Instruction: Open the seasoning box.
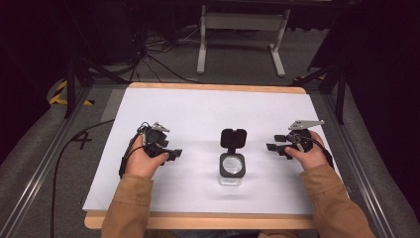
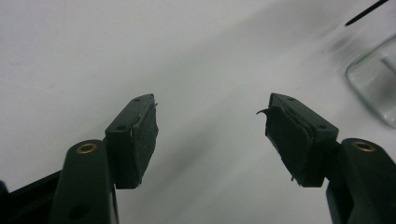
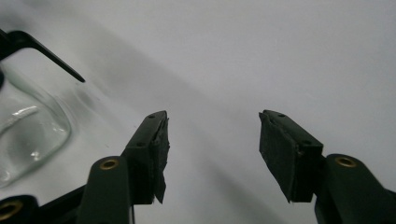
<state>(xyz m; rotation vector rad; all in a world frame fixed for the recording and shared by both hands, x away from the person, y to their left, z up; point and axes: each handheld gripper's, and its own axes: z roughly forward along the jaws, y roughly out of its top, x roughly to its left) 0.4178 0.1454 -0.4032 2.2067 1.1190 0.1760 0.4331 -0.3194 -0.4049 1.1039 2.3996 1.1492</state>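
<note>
White sheeting [image 1: 198,114] covers a wooden table [image 1: 198,220] that stands on grey carpet. Black cables and a grey metal frame [image 1: 242,22] lie on the floor beyond the far edge.

Item 1, glass jar [image 1: 232,171]: a clear, square-bodied container with a black collar. It stands upright on the sheet near the middle of the table, toward the near edge. Its black lid [image 1: 233,137] is flipped open and leans back on the far side of the jar, attached at the collar.

Item 2, left gripper [image 1: 174,153]: held in the person's left hand [image 1: 143,161], left of the jar and clearly apart from it. The jaws point toward the jar. In the left gripper view the left gripper [image 2: 210,135] has both jaws spread wide, with bare white sheet between the pads and nothing gripped. The glass jar [image 2: 376,84] appears at the right edge of that view, beyond the jaw tips.

Item 3, right gripper [image 1: 272,147]: held in the person's right hand [image 1: 309,156], right of the jar and apart from it, jaws pointing toward the jar. A grey three-cornered plate sits on top of it. In the right gripper view the right gripper [image 3: 212,140] also has its jaws spread wide, with nothing between the pads. The glass jar [image 3: 28,126] appears at the left edge of that view, with the lid [image 3: 42,49] seen as a thin black edge above it.

Both forearms wear tan sleeves [image 1: 129,208] and enter from the near edge of the table.
</note>
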